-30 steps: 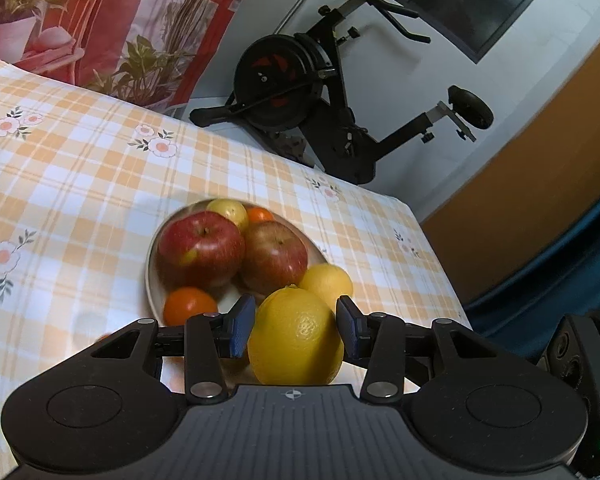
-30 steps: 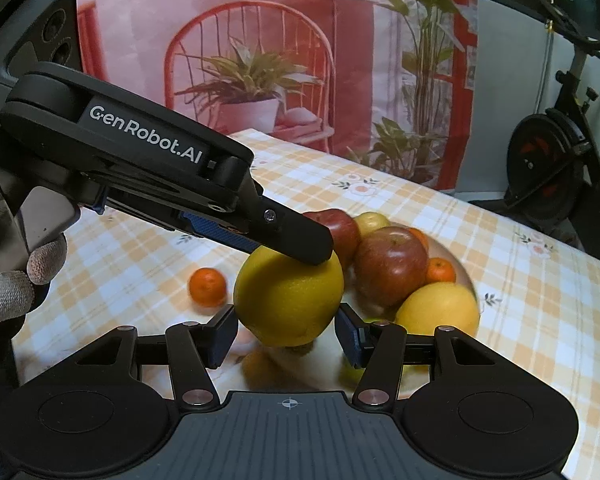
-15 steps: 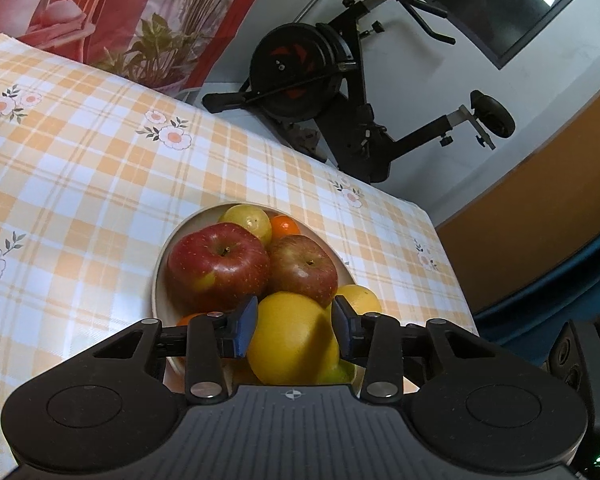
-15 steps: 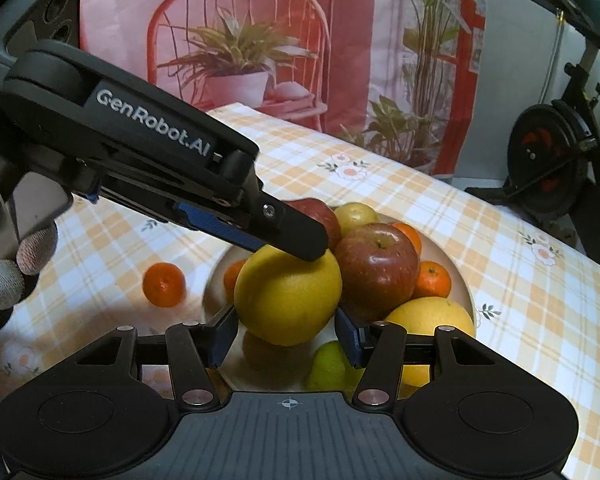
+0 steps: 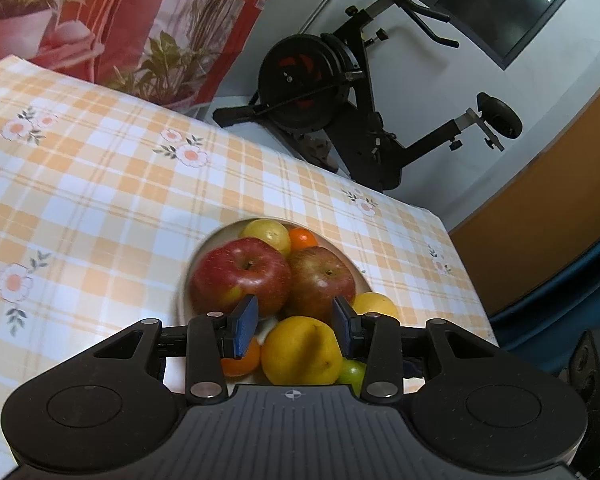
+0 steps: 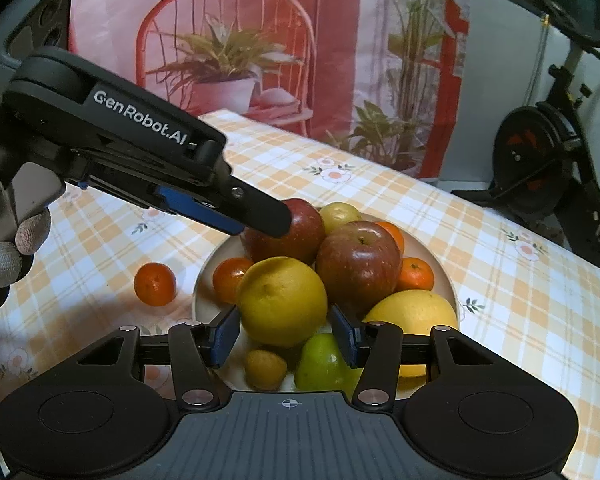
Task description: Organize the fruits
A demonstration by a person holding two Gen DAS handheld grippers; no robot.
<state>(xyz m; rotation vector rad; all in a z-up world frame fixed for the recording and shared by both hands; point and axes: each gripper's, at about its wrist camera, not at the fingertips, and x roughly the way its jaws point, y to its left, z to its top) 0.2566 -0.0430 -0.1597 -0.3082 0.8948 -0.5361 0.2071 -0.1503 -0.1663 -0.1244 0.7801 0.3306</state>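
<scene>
The left gripper (image 5: 294, 326) hangs released above the yellow fruit (image 6: 282, 300) resting in the bowl (image 6: 446, 280); the right gripper (image 6: 286, 334), also released, should probably fetch the tangerine (image 6: 155, 283) from the tabletop (image 6: 520, 300).

place: room in a home | table: orange-and-white checked tablecloth with flower print (image 5: 100, 184) | backdrop: red printed hanging with chair and potted plants (image 6: 260, 52) | beyond table: black exercise bike (image 5: 340, 92) by white wall
</scene>
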